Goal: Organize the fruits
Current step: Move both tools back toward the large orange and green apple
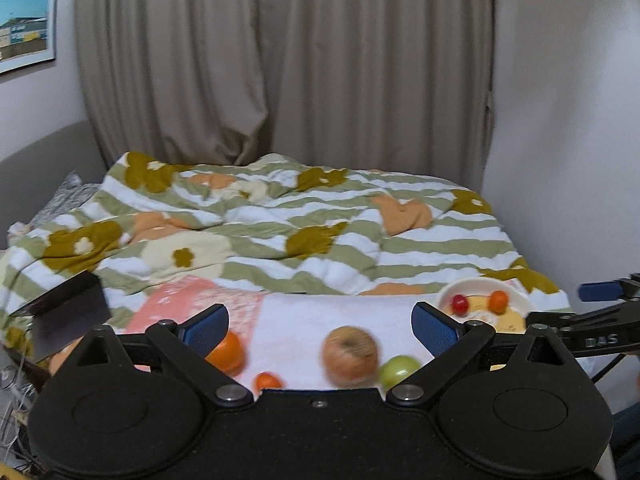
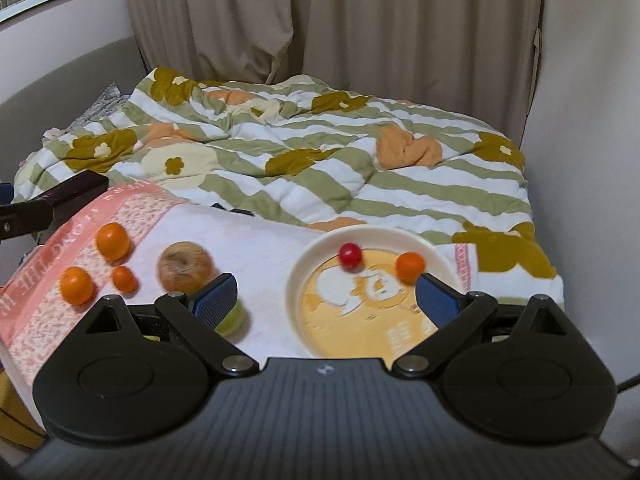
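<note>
Hovering over the towel (image 2: 248,248), both grippers have jaws apart and empty; the apple (image 2: 185,267) lies at 9 o'clock of the plate (image 2: 304,268).

Left gripper (image 1: 320,322): black plastic body, blue ribbed pads (image 1: 208,326), silver screws. Right gripper (image 2: 326,300): same black linkage, ridged dark top, blue pads (image 2: 214,298).

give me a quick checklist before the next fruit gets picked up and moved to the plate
1. Left gripper open and empty: ok.
2. Right gripper open and empty: ok.
3. Plate has spare room beside the red fruit and small orange: ok.
4. Apple sits free on the towel, nothing touching it: ok.
5. Green fruit reachable: cannot tell, partly hidden behind a right finger.
6. Images sharp enough to aim: not ok, fruit looks blurred.
</note>
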Motion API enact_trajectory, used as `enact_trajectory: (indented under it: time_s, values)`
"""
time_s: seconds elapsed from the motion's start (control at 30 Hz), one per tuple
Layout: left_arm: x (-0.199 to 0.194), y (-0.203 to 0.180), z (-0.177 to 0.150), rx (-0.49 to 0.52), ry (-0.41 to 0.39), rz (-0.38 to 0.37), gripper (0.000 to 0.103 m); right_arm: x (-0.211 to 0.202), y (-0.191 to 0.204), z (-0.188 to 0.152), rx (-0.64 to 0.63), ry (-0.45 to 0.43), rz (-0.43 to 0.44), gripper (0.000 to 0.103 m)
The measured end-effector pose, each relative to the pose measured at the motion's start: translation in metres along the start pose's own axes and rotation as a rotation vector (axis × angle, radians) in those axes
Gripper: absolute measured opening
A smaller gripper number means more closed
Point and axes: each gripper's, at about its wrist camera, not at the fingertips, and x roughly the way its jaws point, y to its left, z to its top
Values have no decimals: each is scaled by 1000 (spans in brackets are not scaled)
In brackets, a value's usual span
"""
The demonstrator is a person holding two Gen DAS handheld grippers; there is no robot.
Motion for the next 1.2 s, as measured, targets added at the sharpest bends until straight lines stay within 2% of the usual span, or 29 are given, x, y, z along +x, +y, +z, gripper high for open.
enact_trajectory:
  time_s: [0.2,0.4,0.63,0.9,1.03,1.2]
  values:
    - [-11,58,-15,-20,4,17,100,-18,48,-12,26,-10,-19,103]
    - [-8,108,-29,-12,23,-21,100,-20,96,-24,83,0,-62,103]
    - [14,146,-47,44,67,-77,100,-5,140,-41,182,17,-126,103]
    - [58,166,-73,117,135,-179,100,31,172,-65,244,47,-218,103]
    - [79,166,-86,145,166,-222,100,53,182,-73,278,69,-227,103]
    - [104,163,-97,153,205,-241,98,77,188,-76,295,89,-222,103]
